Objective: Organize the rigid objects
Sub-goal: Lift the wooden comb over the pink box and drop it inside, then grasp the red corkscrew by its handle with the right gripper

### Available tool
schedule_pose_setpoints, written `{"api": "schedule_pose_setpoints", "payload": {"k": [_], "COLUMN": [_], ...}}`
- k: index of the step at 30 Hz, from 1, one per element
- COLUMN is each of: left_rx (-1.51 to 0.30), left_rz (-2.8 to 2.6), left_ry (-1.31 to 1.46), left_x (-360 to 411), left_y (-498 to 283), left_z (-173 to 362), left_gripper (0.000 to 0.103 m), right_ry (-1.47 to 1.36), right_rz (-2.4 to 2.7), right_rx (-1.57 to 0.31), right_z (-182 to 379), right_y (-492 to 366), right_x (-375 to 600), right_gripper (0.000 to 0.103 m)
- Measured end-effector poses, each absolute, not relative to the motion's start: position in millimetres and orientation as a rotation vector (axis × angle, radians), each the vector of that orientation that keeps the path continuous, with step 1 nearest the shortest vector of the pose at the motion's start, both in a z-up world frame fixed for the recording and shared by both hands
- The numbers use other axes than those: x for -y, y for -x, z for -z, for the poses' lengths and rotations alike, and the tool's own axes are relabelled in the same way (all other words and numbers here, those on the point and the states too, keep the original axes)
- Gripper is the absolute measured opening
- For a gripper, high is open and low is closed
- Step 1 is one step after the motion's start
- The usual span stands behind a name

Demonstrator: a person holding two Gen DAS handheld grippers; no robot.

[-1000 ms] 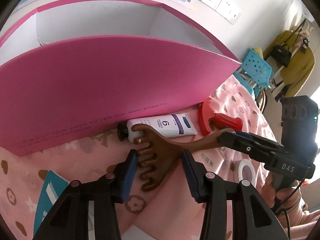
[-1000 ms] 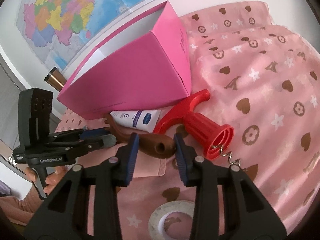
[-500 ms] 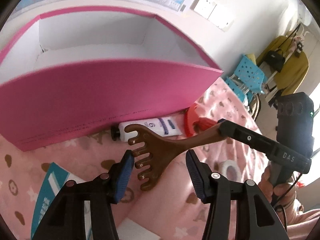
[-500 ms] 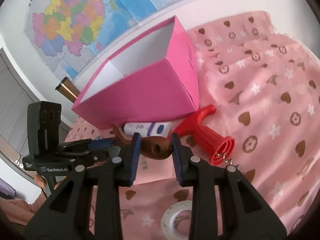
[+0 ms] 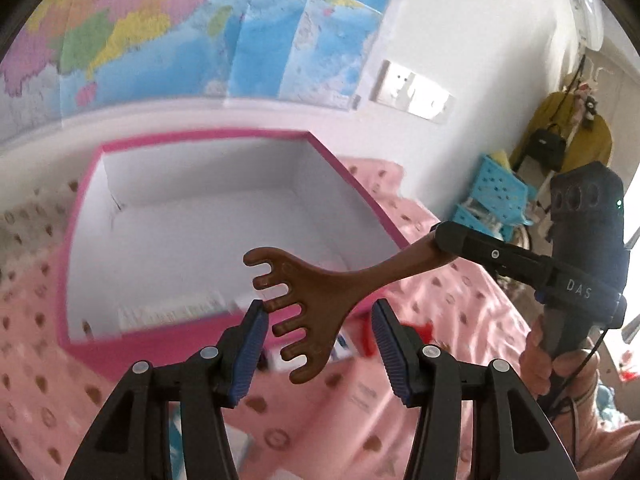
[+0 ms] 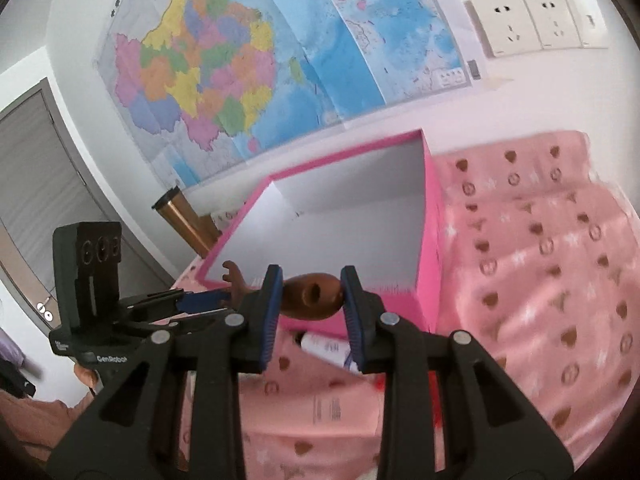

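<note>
The pink box (image 5: 224, 344) stands open-topped on the pink patterned cloth (image 5: 440, 320), its far wall close to the map-hung wall (image 5: 460, 32); its white interior (image 5: 208, 240) shows bare floor across the middle and far side, with only a blurred pale item along the near wall. To the right of the box the cloth lies bare toward the far edge.

The right gripper (image 6: 312, 300) pinches the rounded handle end of the brown wooden comb (image 5: 316, 292) between its blue pads (image 6: 272, 312), both pads pressed against the wood. The comb reaches left, its toothed head above the box's near rim and partly over the white interior. The left gripper (image 5: 316, 344) is spread wide, the comb's lower teeth lying between its fingers: one tooth tip is at the left pad (image 5: 250, 348), while the right pad stands apart from the wood.

A white tube (image 6: 328, 350) lies on the cloth against the box's near outer wall, beside a blurred red shape (image 5: 420, 328).

A second ago the comb sat low by the tube, in front of the box's outer wall; it is now lifted to rim height, and the box's inside has come into view.
</note>
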State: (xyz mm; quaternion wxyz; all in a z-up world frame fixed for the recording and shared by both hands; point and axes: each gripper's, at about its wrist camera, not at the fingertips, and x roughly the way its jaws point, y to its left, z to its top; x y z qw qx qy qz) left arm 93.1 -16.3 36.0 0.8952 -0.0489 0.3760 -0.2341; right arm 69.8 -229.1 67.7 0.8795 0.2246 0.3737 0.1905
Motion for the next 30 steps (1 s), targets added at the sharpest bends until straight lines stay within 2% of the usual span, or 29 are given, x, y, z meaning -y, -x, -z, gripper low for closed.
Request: {"api": "schedule_pose_setpoints", "payload": {"k": [14, 16, 20, 26, 30], "left_rx": [-0.907, -0.909, -0.896, -0.807, -0.754], "left_rz": [0.405, 0.396, 0.400, 0.405, 0.436], "left_ry": [0.057, 0.047, 0.041, 0.026, 0.023], "left_x": [21.6, 23.1, 23.1, 16.6, 15.0], "left_y": [-166.7, -167.0, -160.5, -129.4, -106.7], "left_z": [-5.2, -2.3, -3.2, -12.5, -20.6], "left_gripper": [0.053, 0.053, 0.053, 0.053, 0.055], "right_ry": [-0.434, -0.413, -0.378, -0.362, -0.341], "right_rz": [-0.350, -0.322, -0.290, -0.290, -0.291], "right_rx": [-0.897, -0.896, -0.860, -0.819, -0.867], "right_z": [-27.0, -24.7, -33.5, -46.9, -39.6], "right_y": [-130.7, -130.7, -121.7, -87.3, -66.0], "right_x": [235.5, 236.7, 239.1, 251.0, 257.9], "right_gripper": [0.034, 0.034, 0.044, 0.045, 0.045]}}
